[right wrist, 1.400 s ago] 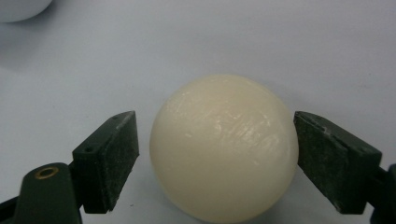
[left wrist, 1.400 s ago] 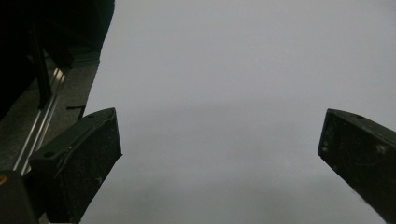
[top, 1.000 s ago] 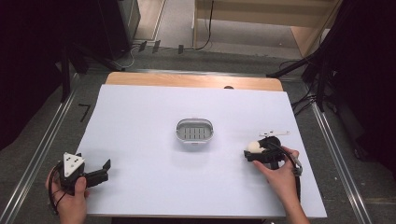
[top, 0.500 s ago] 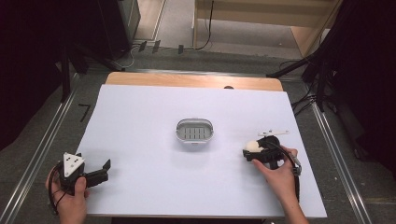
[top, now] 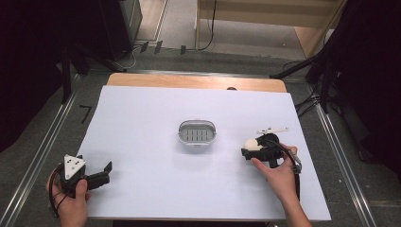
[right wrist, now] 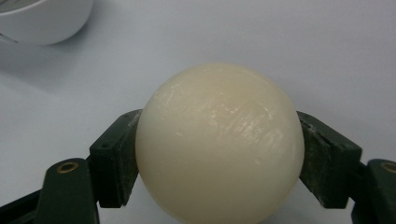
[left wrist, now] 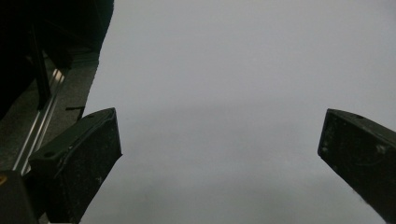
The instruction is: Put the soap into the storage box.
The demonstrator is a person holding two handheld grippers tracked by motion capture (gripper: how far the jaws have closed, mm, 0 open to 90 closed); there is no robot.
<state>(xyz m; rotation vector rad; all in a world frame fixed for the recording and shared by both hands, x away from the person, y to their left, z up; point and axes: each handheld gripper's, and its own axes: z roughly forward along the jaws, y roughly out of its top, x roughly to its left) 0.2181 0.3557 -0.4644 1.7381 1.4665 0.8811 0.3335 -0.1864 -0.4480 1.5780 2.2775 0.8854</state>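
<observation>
A rounded cream bar of soap (right wrist: 219, 140) sits between the jaws of my right gripper (top: 249, 150), which is shut on it just above the white table at the right. The same soap (top: 251, 144) looks like a pale lump at the gripper's tip in the high view. An oval white soap dish (top: 197, 133) with a slotted floor rests at the table's middle, left of the soap; its rim (right wrist: 42, 21) appears at the top left of the right gripper view. My left gripper (top: 105, 172) is held at the front left corner, open, with bare table between its jaws (left wrist: 219, 154).
A thin white stick-like piece (top: 273, 129) lies on the table just behind my right hand. The white sheet (top: 156, 113) covers a wooden tabletop (top: 189, 81). Metal rails (top: 42, 146) run along both sides, with dark stands and cables beyond.
My right gripper has crept slightly left and toward me with the soap in it. The left gripper has stayed where it was.
</observation>
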